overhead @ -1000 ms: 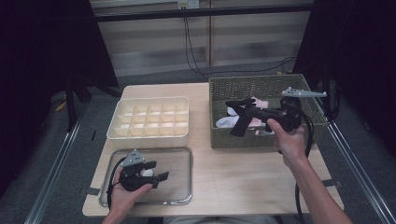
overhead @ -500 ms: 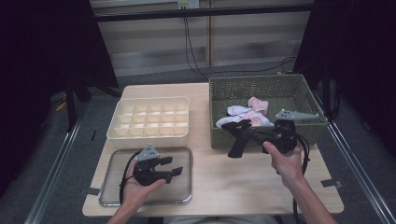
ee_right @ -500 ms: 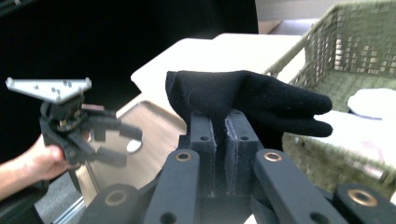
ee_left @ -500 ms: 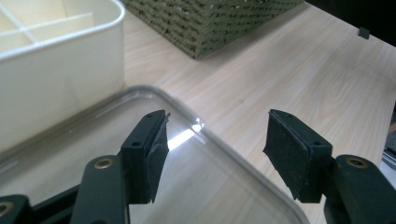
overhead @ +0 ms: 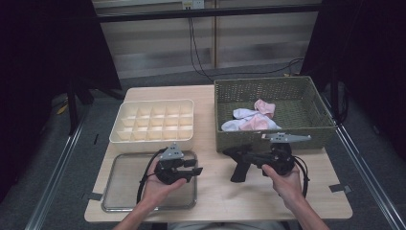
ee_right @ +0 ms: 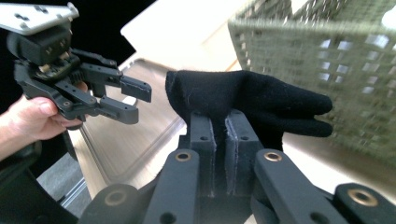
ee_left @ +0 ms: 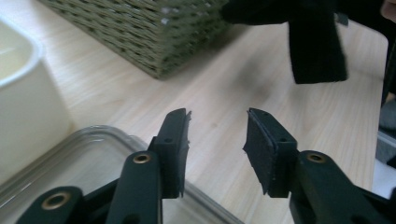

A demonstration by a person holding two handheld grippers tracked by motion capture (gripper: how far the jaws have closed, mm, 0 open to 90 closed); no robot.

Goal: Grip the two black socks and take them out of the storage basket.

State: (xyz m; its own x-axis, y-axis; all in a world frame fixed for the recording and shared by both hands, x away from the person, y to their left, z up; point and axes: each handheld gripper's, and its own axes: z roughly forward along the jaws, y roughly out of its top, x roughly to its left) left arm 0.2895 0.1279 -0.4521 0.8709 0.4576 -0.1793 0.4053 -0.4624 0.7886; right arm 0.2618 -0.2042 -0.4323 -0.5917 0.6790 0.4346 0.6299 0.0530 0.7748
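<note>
With our right hand-held gripper (ee_right: 219, 135) clamped on the black sock (ee_right: 252, 105) and the left hand-held gripper (ee_left: 217, 140) half-open, empty, just closing, a mistimed handover could drop it onto the table (overhead: 215, 191).

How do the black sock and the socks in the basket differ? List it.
The black sock is dark and clamped in the right gripper over the table; the socks in the basket are white and pink.
The black sock hangs outside the basket; the others lie loose in a heap.
All are soft fabric.
</note>
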